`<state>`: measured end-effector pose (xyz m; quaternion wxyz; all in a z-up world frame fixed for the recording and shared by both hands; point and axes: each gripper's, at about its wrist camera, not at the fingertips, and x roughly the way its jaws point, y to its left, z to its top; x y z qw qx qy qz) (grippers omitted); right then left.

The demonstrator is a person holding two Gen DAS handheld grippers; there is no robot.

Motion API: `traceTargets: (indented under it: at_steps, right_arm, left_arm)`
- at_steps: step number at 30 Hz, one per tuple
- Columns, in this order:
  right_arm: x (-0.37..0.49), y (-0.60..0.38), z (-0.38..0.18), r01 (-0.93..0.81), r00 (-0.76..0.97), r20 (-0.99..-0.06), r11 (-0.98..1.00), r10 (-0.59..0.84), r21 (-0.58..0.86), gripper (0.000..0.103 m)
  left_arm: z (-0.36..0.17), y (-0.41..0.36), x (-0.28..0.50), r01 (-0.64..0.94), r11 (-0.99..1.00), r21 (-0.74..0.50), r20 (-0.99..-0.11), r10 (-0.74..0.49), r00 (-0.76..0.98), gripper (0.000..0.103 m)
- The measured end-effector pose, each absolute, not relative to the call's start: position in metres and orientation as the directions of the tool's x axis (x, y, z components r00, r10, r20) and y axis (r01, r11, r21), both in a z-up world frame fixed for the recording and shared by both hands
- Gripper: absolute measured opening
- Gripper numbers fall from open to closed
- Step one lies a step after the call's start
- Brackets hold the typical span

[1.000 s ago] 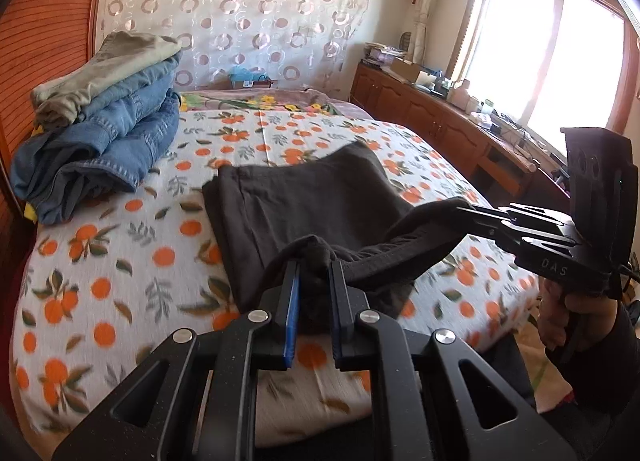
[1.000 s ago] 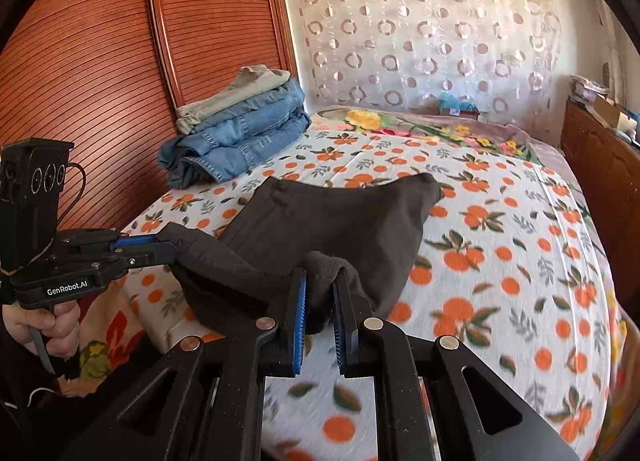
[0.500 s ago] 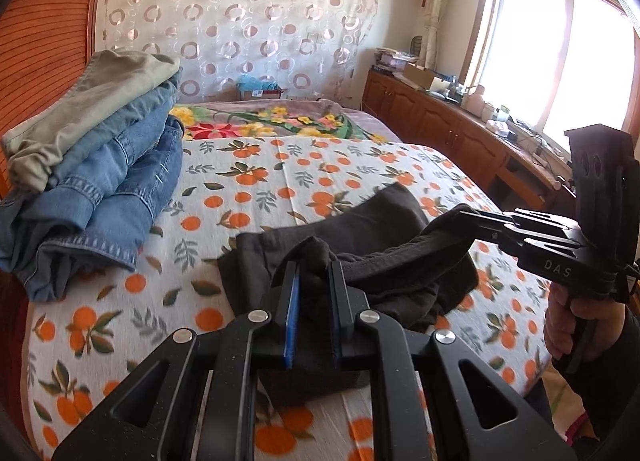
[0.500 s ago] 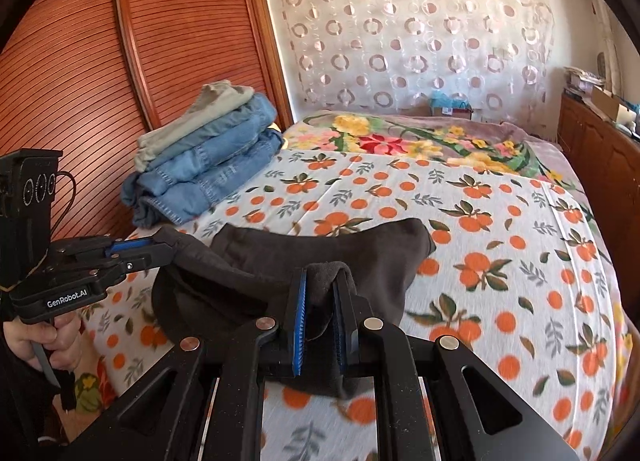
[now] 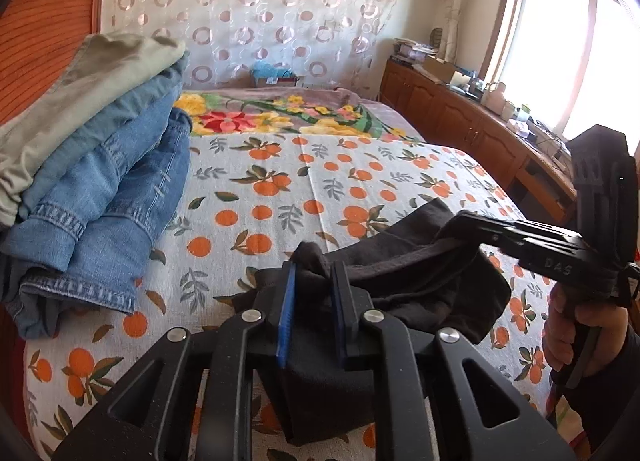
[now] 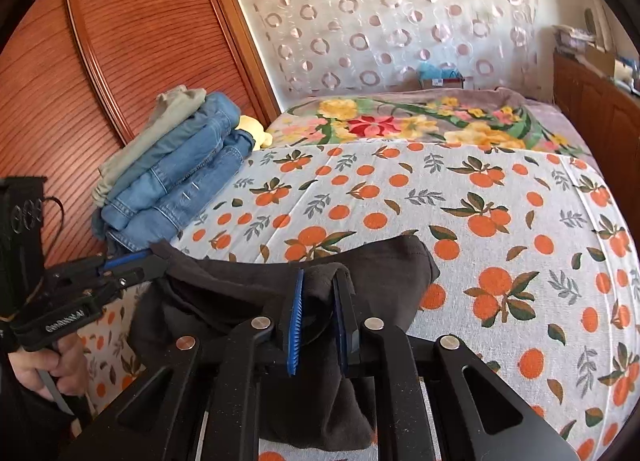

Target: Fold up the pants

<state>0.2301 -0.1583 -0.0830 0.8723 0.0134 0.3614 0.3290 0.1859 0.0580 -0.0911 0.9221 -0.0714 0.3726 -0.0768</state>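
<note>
Dark grey pants (image 5: pixel 420 285) lie folded near the front edge of the orange-print bed (image 5: pixel 320 181). Their raised edge stretches between my two grippers. My left gripper (image 5: pixel 314 267) has a bunch of this cloth between its blue pads, and its jaws are opening. My right gripper (image 6: pixel 320 273) pinches the other end of the edge, with cloth draped over one finger; its jaws are opening too. Each view also shows the other gripper from the side: the right gripper (image 5: pixel 452 221) and the left gripper (image 6: pixel 160 257). The pants (image 6: pixel 248 293) hang below both.
A stack of folded jeans with a khaki pair on top (image 5: pixel 100 181) sits at the bed's left side against a wooden wardrobe (image 6: pixel 100 41). A floral blanket (image 6: pixel 400 125) covers the far end. Low wooden cabinets (image 5: pixel 460 121) run under the window on the right.
Both grippers carried the pants' edge forward over the bed, doubling the cloth onto itself. The gap between each pair of pads has widened a little.
</note>
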Motion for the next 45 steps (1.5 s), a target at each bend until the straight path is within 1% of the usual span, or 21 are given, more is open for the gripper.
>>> traceTargets:
  at_steps: [1,3,4,10,13,21,28,29,30,31,32,33,35,38,41,45]
  right_arm:
    - [0.23,-0.162,-0.081,-0.563,0.527,-0.617,0.784,0.584,0.261,0.019]
    - [0.226,-0.167,-0.078,-0.556,0.552,-0.607,0.795,0.572,0.244,0.028]
    - [0.223,-0.17,-0.076,-0.553,0.564,-0.6,0.799,0.568,0.237,0.03]
    - [0.21,-0.19,-0.067,-0.56,0.587,-0.581,0.801,0.564,0.212,0.034]
    - [0.205,-0.19,-0.071,-0.575,0.584,-0.589,0.797,0.559,0.187,0.037]
    - [0.216,-0.175,-0.082,-0.626,0.516,-0.617,0.753,0.594,0.202,0.041]
    - [0.235,-0.162,-0.089,-0.626,0.455,-0.663,0.743,0.595,0.238,0.041]
    - [0.238,-0.162,-0.09,-0.626,0.446,-0.666,0.74,0.598,0.246,0.037]
    - [0.239,-0.163,-0.088,-0.627,0.445,-0.662,0.737,0.604,0.251,0.024]
    - [0.24,-0.164,-0.087,-0.628,0.446,-0.658,0.736,0.606,0.253,0.022]
    - [0.242,-0.166,-0.086,-0.624,0.451,-0.655,0.739,0.606,0.253,0.017]
    - [0.243,-0.167,-0.085,-0.62,0.457,-0.65,0.741,0.608,0.257,0.013]
    - [0.245,-0.169,-0.083,-0.618,0.463,-0.646,0.744,0.607,0.256,0.009]
    - [0.244,-0.167,-0.082,-0.614,0.486,-0.639,0.753,0.596,0.236,0.008]
    - [0.243,-0.169,-0.081,-0.6,0.504,-0.628,0.763,0.593,0.239,0.008]
    - [0.25,-0.172,-0.084,-0.573,0.516,-0.617,0.775,0.594,0.267,0.008]
  left_arm:
    - [-0.091,0.059,0.184,0.086,0.978,-0.192,-0.678,-0.196,0.709,0.023]
    - [-0.09,0.062,0.18,0.083,0.979,-0.188,-0.675,-0.19,0.713,0.029]
    - [-0.088,0.063,0.177,0.081,0.979,-0.185,-0.671,-0.186,0.718,0.033]
    - [-0.081,0.066,0.157,0.089,0.98,-0.18,-0.651,-0.187,0.736,0.036]
    - [-0.088,0.064,0.153,0.099,0.978,-0.184,-0.658,-0.197,0.727,0.044]
    - [-0.109,0.061,0.165,0.101,0.978,-0.182,-0.694,-0.201,0.691,0.045]
    - [-0.111,0.063,0.191,0.131,0.978,-0.162,-0.705,-0.208,0.678,0.045]
    - [-0.112,0.063,0.195,0.133,0.979,-0.154,-0.709,-0.203,0.675,0.044]
    - [-0.113,0.063,0.199,0.132,0.98,-0.15,-0.711,-0.2,0.675,0.042]
    - [-0.114,0.064,0.202,0.128,0.981,-0.147,-0.714,-0.195,0.672,0.033]
    - [-0.116,0.064,0.206,0.123,0.982,-0.145,-0.721,-0.19,0.667,0.026]
    - [-0.118,0.065,0.209,0.125,0.981,-0.151,-0.724,-0.196,0.662,0.023]
    - [-0.119,0.065,0.211,0.129,0.979,-0.158,-0.725,-0.204,0.658,0.014]
    - [-0.118,0.062,0.21,0.144,0.978,-0.154,-0.721,-0.21,0.66,0.008]
    - [-0.112,0.059,0.206,0.157,0.977,-0.145,-0.705,-0.213,0.677,0.006]
    - [-0.098,0.061,0.204,0.15,0.977,-0.153,-0.67,-0.214,0.711,0.006]
